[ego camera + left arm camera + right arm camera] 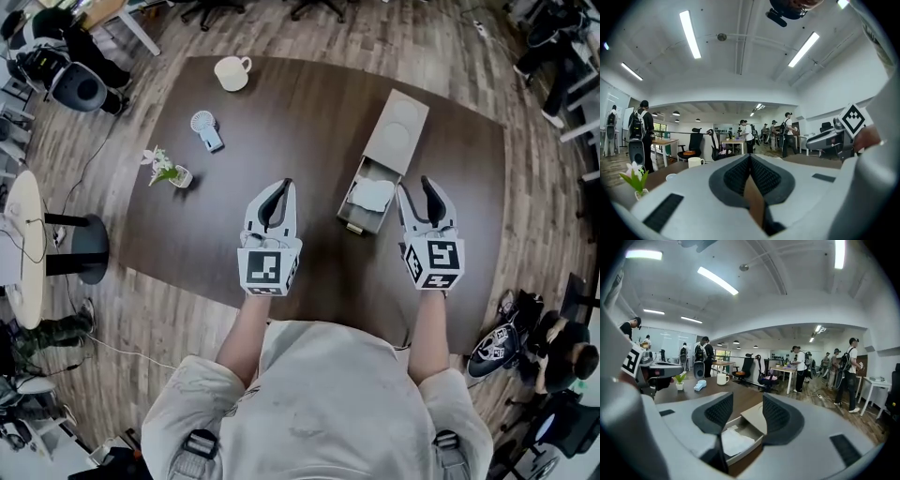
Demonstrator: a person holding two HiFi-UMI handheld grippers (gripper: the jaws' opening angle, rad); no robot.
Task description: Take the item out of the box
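Two grippers hang over a dark wooden table (pixel 309 112), each carrying a cube printed with black-and-white square markers. The left gripper (pixel 286 185) has its jaws pressed together with nothing between them; its own view (pixel 750 161) shows the ribbed pads meeting in a single seam. The right gripper (pixel 414 192) has its jaws spread apart and grips nothing; its own view (pixel 746 408) looks between them at the open end of the box.

One box (pixel 384 159) lies on the table, a grey slide-out type. Its long axis runs diagonally, from the near end just beside the right gripper away toward the table's far right. The sleeve (pixel 401 127) sits at the far end. The drawer tray (pixel 352 217) is pulled out toward the person, its open top facing up. One white item (pixel 373 195) lies flat inside that tray, and it appears again in the right gripper view (pixel 733 441), below the spread jaws.

Three other objects stand on the left half of the table, well apart from the box: one white mug (pixel 232 72) at the far edge, one small handheld fan (pixel 206 129) lying flat, and one small potted plant (pixel 167 171) with white flowers. Both gripper views show several people standing in the room beyond the table.
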